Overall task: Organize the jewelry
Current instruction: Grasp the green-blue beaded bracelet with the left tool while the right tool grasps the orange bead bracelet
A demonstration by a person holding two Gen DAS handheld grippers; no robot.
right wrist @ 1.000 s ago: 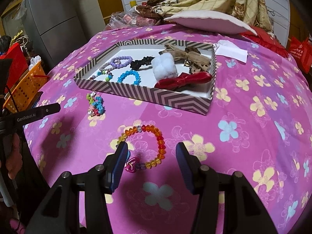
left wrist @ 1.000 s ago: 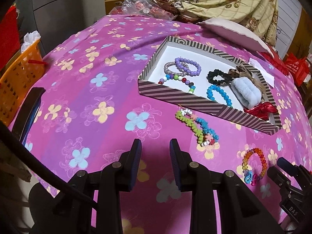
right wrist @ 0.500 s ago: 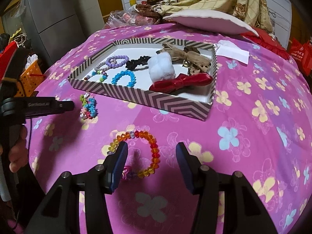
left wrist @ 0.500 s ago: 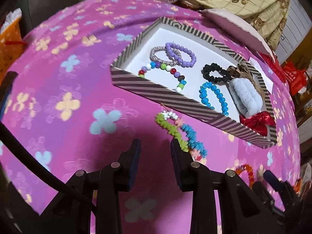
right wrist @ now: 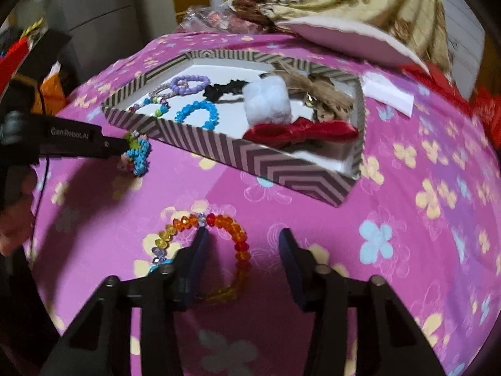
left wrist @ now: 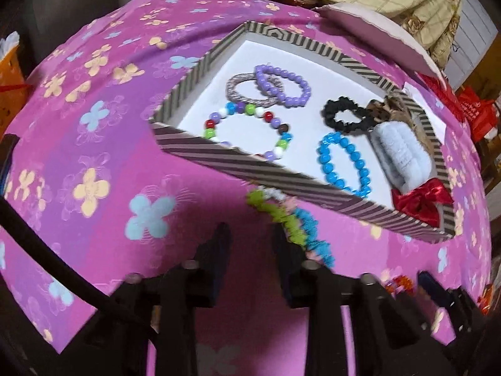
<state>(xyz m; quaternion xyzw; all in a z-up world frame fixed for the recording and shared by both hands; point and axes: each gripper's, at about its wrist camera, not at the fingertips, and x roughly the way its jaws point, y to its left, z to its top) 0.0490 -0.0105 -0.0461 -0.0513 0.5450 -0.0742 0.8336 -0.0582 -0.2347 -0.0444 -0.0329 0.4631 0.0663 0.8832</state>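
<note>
Your left tool (left wrist: 250,244): closing, nothing between, beside green-blue flower-bead bracelet (left wrist: 291,225) | your right tool (right wrist: 242,250): closing around orange-red faceted-bead bracelet (right wrist: 238,241), before striped cardboard tray (right wrist: 281,166).

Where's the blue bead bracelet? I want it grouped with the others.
In the left wrist view, the blue bead bracelet lies inside the striped box, right of centre, below the black scrunchie.

Both grippers have black frames, dark blue pads, silver screws; left gripper (right wrist: 123,147) bears white "GenRobot.AI" lettering.
</note>
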